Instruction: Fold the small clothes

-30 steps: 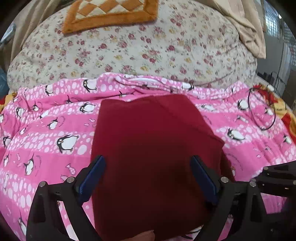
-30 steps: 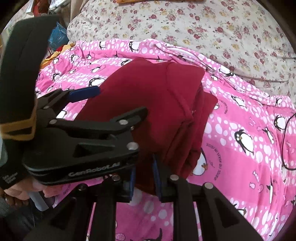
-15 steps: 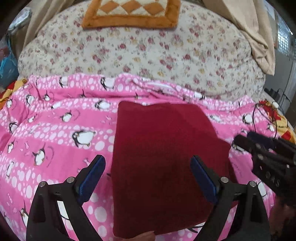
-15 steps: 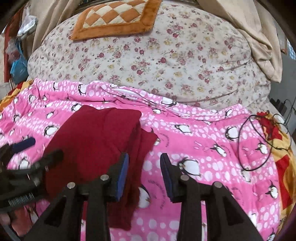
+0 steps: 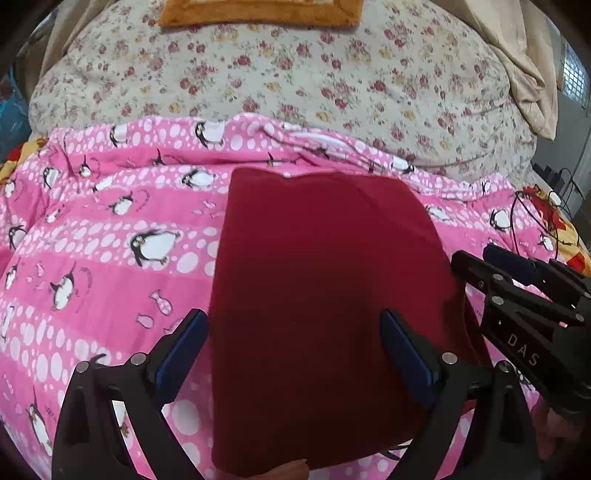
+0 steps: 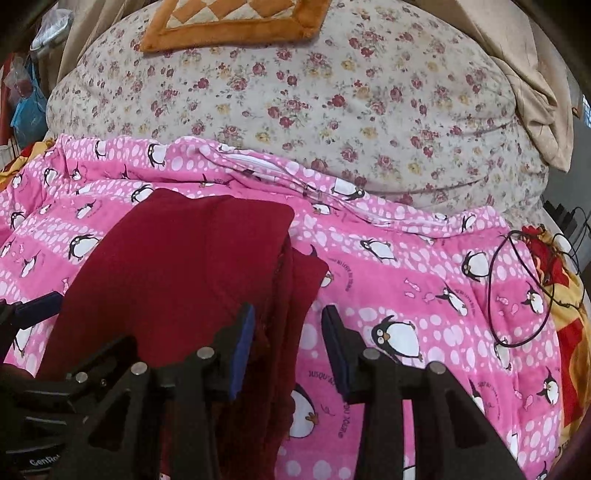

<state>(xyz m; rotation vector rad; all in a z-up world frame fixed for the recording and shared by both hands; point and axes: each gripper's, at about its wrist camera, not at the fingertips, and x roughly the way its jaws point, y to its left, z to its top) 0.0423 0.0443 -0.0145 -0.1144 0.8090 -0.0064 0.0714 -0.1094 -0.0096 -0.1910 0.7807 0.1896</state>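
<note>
No container is in view. The dark red garment [image 5: 317, 314] lies folded into a rough rectangle on a pink penguin-print blanket [image 5: 110, 236] spread over the bed. In the right wrist view its right side shows stacked layers with a lower flap sticking out past the top fold [image 6: 306, 273].

The left gripper [image 5: 291, 354] hangs over the near half of the garment with its jaws spread wide, one pad past the cloth's left edge and the other above its right part; it holds nothing. The right gripper [image 6: 288, 328] sits at the garment's right edge, jaws partly apart, with the layered edge showing between them and neither pad pressing on it.

Behind the blanket rises a bulky floral quilt [image 6: 332, 96], topped by an orange checked cushion [image 6: 229, 22]. A thin black cord [image 6: 517, 295] loops on the blanket to the right, well apart from the garment. The blanket lies open to the garment's left and right.
</note>
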